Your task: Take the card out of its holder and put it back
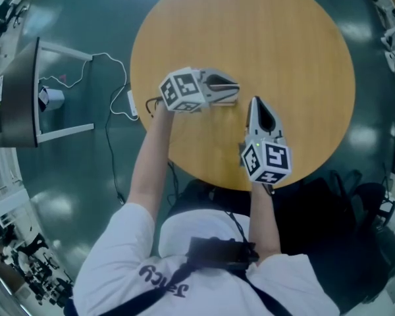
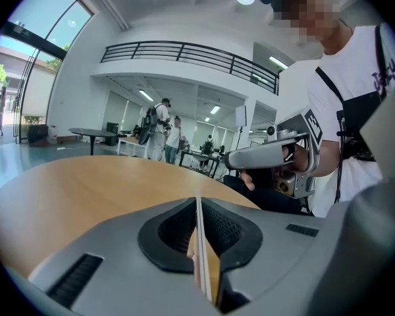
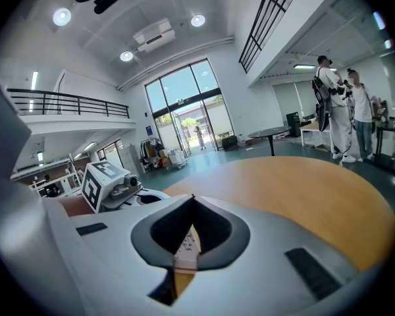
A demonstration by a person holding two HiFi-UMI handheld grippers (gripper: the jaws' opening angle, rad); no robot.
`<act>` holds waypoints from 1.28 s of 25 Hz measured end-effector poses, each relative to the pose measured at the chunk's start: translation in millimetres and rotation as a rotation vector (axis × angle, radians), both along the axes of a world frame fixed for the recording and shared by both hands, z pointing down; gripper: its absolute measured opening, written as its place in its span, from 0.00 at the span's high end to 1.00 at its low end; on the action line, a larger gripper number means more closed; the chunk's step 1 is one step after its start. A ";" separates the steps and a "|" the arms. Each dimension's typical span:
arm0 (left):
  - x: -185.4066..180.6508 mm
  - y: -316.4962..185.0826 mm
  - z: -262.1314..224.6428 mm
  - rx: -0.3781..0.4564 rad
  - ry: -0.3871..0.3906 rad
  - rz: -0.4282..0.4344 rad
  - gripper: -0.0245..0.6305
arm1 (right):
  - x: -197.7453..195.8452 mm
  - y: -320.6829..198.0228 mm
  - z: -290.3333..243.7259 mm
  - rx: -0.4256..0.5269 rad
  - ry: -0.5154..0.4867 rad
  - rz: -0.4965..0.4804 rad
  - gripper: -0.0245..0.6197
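Observation:
Both grippers hover over the round wooden table, tips close together. My left gripper points right and is shut on a thin flat sleeve, seen edge-on between its pads; it looks like the card holder. My right gripper points away from me, just right of the left tips. It is shut on a white card with small print, which sits deep between its pads. In the left gripper view the right gripper hangs in the air to the right. In the head view both held pieces are mostly hidden.
A dark monitor on a white stand and a white cable lie on the floor left of the table. Dark bags sit on the floor at lower right. People stand far off by other tables.

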State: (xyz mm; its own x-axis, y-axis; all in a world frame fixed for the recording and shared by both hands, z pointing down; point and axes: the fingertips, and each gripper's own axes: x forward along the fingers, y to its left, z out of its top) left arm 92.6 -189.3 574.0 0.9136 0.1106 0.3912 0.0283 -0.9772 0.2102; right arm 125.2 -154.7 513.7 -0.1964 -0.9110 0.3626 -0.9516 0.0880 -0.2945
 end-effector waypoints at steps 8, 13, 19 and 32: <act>-4.7 -15.2 -34.0 0.059 0.041 -0.075 0.92 | -2.9 2.9 -16.9 0.049 0.009 -0.006 0.93; -15.1 -21.5 -60.3 0.126 0.012 -0.207 0.92 | 1.6 1.1 -37.6 0.103 0.024 0.003 0.93; -49.4 -40.3 -102.7 0.174 0.038 -0.500 0.92 | 0.4 -9.7 -78.5 0.198 0.039 0.019 0.93; -120.4 -12.6 -182.3 0.284 0.175 -0.877 0.92 | -37.6 4.5 -137.4 0.337 0.078 -0.009 0.93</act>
